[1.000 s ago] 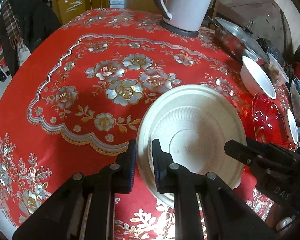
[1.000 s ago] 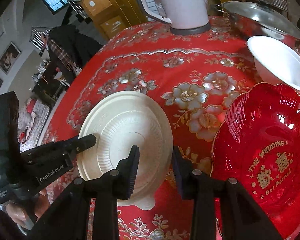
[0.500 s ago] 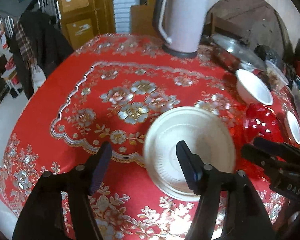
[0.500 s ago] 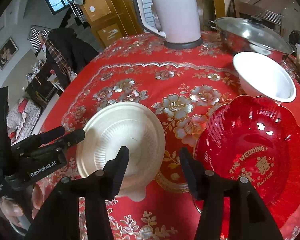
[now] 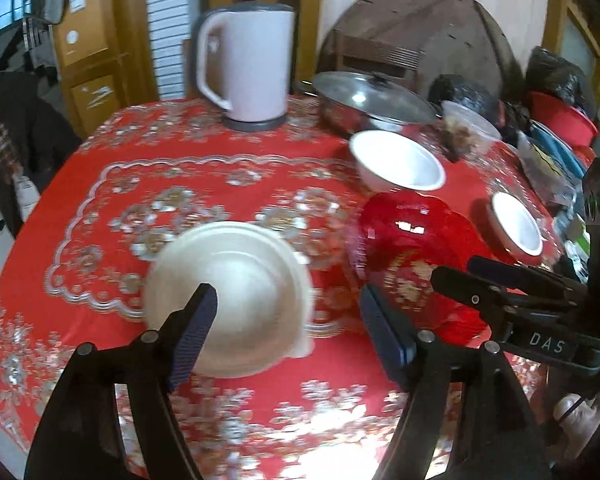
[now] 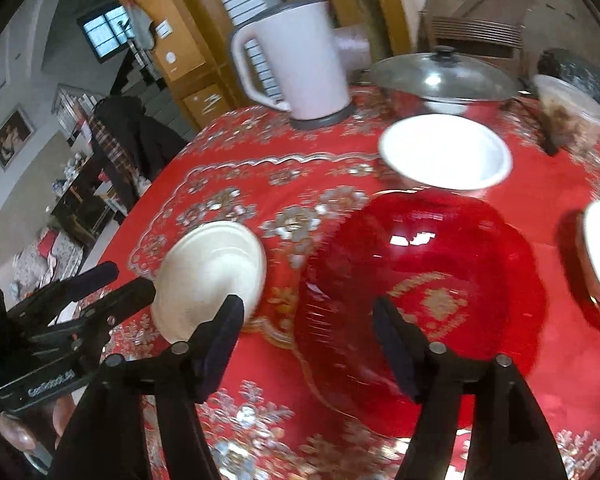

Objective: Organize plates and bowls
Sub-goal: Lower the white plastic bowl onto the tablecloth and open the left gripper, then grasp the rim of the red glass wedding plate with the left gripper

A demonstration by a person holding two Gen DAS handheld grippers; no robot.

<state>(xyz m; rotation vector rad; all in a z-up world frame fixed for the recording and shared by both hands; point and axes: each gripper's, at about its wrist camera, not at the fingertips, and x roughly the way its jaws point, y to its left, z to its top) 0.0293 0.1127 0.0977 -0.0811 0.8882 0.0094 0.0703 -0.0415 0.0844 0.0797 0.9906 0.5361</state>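
Left tongs [image 5: 286, 326]: spread wide with nothing between the pads, held above the near part of the bench [image 5: 100, 152], the cream stack below and ahead of them.
Right tongs [image 6: 308, 332]: likewise gaping and empty, poised over the near-left rim of the red plate.
Cream plates [image 5: 228, 296]: what looked like two nested paper plates lay flat on the red cloth toward the near-left part of the bench; one small tab stuck out at the near rim.
Red plate [image 6: 420, 280]: a glossy, gold-lettered dish lay just right of the cream stack, near but apart from it.
Large white bowl [image 6: 444, 152]: it stood behind the red plate, its base seeming to touch or nearly touch that plate's far rim; blur hid the gap.
Small white bowl [image 5: 516, 224]: it sat toward the right edge of the bench, close to the clutter there.
Far edge: a kettle [image 5: 248, 64] and a lidded pan [image 5: 372, 100] stood along it.
Risk, slick dish: the red plate looked smooth and shallow, so a pinch on its rim would probably slip or tip it.
Risk, crowding: lifting that plate carelessly could knock the large bowl behind it.
Risk, light paper: the cream stack would likely skid across the cloth if nudged.
Risk, two tools: both tongs worked close together and could collide.
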